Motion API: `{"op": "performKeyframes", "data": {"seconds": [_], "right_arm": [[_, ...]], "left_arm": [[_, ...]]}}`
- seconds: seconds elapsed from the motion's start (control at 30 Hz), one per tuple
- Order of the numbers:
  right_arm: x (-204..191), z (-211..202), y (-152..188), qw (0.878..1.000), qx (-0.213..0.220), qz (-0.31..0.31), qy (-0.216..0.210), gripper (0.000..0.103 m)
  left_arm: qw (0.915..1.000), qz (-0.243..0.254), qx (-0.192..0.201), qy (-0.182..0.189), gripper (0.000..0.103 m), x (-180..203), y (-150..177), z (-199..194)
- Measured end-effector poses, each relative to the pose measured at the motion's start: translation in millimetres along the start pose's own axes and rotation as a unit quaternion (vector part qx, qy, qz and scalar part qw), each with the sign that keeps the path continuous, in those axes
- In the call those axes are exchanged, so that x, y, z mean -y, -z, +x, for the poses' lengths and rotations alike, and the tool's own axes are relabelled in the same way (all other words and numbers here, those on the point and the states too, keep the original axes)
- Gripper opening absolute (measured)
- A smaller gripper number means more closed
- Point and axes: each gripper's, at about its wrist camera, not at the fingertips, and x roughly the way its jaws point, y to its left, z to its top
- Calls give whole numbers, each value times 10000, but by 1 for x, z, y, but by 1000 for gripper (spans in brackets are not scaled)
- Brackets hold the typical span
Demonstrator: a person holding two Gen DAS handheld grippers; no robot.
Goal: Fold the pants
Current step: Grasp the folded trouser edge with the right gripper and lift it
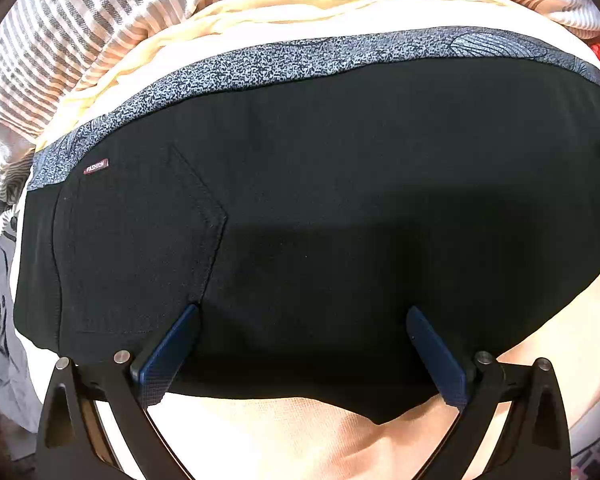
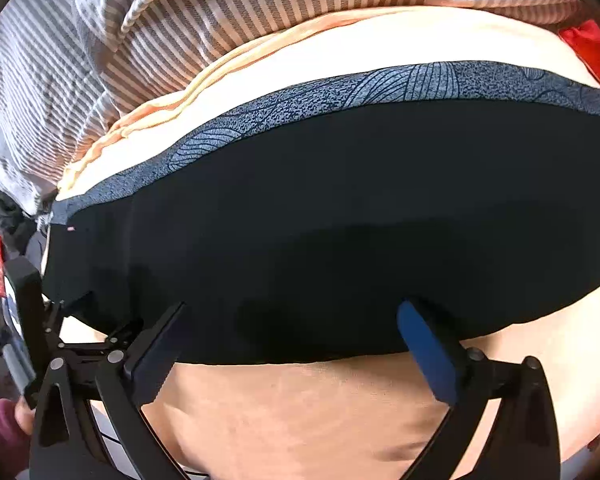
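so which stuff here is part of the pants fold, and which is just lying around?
In the job:
- black pants, flat on the cream sheet
- left gripper, open
- right gripper, open

Lying about:
- blue patterned cloth under the pants' far edge
- striped bedding
- red item at the right

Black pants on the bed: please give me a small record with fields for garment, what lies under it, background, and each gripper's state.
garment: black pants, lying flat, back pocket facing up, small label reading FASHION
under garment: blue-grey patterned cloth, showing as a strip along the far edge
surface: cream sheet
background: striped bedding, bunched up behind
left gripper: open, above the pants' near edge, holding nothing
right gripper: open, above the near edge, holding nothing
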Motion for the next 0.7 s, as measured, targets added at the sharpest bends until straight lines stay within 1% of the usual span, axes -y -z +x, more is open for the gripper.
{"op": "performKeyframes", "data": {"seconds": [0.13,0.33,0.43,0.47,0.53,0.57,0.63,0.7], "right_arm": [[6,-2,1,9996,28,104,-250,102],[7,-3,3,9994,5,-7,-356,103],[9,-4,2,9990,-39,-42,-452,103],[11,-5,1,9986,-46,-2,-527,103],[16,-10,0,9974,-46,141,-711,103],[21,-13,0,9960,-57,266,-855,103],[33,-23,1,9919,4,576,-1133,103],[43,-32,2,9888,97,776,-1269,103]], "left_arm": [[10000,-5,-76,-23,103,0,-4,2],[9999,-34,-51,-130,103,1,-7,3],[9995,-98,-104,-266,103,3,-10,3],[9991,-127,-144,-370,103,5,-12,1],[9985,-114,-35,-541,103,11,-17,-7],[9985,-94,50,-539,103,14,-19,-12],[9989,-33,196,-415,103,26,-25,-25],[9992,46,259,-286,103,39,-31,-34]]}}
